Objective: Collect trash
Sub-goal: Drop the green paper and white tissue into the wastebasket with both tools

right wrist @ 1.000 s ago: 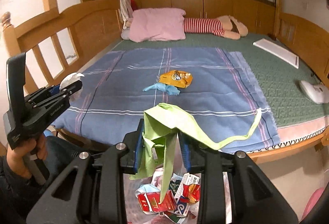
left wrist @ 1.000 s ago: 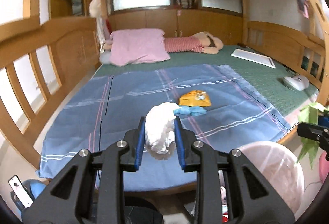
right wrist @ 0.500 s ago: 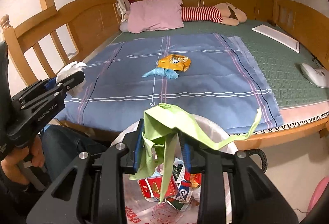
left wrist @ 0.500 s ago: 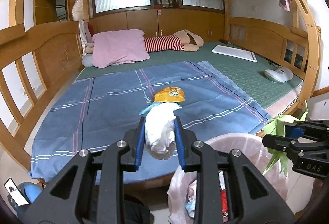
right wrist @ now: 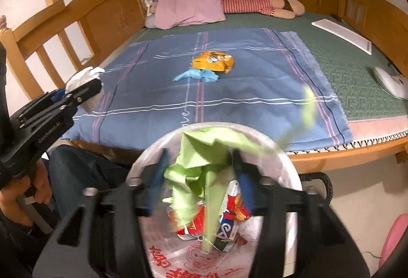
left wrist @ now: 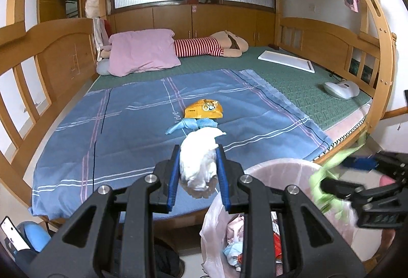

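Over bin (right wrist: 280, 150), green scrap (right wrist: 201, 166) loose between right gripper's (right wrist: 201, 176) opening jaws (left gripper (left wrist: 197, 171) clamping tissue (left wrist: 199, 163))

Bed frame of varnished honey-coloured wood (left wrist: 63, 48), smooth and semi-glossy. Blue woven cotton sheet with pale stripes (left wrist: 127, 130), matt, lightly creased, laid over a green textured woven mat (left wrist: 293, 79) of rough relief pattern. Pink matt cloth pillow (left wrist: 142, 51). Yellow glossy foil snack wrapper (left wrist: 204, 109); light blue soft crumpled cloth-like scrap (left wrist: 188, 125). White crumpled tissue paper wad (left wrist: 199, 163), matt and wrinkled, between the left tongs (left wrist: 196, 176) of matt black plastic with blue rubbery pads and bright metal screws. Thin translucent pink plastic bag (right wrist: 285, 168), shiny. Lime-green thin crinkled plastic piece (right wrist: 204, 163).
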`<action>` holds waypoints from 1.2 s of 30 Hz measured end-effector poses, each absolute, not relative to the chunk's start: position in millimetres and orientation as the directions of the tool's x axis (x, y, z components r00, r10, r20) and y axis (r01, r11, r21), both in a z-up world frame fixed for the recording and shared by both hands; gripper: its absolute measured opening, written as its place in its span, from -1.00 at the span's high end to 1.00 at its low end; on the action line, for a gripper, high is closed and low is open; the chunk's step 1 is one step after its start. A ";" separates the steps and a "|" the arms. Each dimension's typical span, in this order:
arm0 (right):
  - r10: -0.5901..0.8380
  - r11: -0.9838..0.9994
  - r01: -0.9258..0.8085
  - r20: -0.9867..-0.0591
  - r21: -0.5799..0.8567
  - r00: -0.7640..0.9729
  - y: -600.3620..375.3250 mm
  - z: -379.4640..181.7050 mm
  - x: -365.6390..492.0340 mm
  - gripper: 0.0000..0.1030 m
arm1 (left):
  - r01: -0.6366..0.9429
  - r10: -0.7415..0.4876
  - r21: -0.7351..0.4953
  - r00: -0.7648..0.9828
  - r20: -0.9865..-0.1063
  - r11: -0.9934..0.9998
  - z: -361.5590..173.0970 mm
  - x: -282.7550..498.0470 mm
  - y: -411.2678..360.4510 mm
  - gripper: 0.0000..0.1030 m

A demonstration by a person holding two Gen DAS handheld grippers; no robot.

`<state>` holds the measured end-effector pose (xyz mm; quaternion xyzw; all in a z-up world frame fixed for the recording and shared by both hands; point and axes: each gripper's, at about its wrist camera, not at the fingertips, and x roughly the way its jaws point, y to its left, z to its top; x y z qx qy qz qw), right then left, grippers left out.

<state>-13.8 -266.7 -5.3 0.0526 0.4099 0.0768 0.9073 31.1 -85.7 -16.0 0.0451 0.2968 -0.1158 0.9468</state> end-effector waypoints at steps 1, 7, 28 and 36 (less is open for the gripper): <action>0.197 0.979 -0.088 -0.719 0.187 0.667 -272.2 -1.1 -16.6 -0.47 | 0.248 -0.198 0.008 0.790 -0.580 0.969 -17.7 32.4 -84.7 0.46; 0.202 0.956 -0.006 -0.643 0.294 0.738 -303.2 13.6 -28.4 -0.54 | 0.347 -0.341 -0.126 0.675 -0.655 0.929 -40.1 44.6 -86.2 0.45; 0.185 0.964 0.033 -0.757 0.264 0.627 -289.5 -4.6 94.4 -0.67 | 0.110 -0.154 -0.109 0.628 -0.763 0.988 -96.3 176.3 -8.4 -0.90; 0.304 0.951 -0.085 -0.843 0.298 0.444 -207.1 -71.2 250.5 -0.67 | -0.011 0.008 0.001 0.694 -0.720 1.000 -128.9 217.7 28.5 -0.92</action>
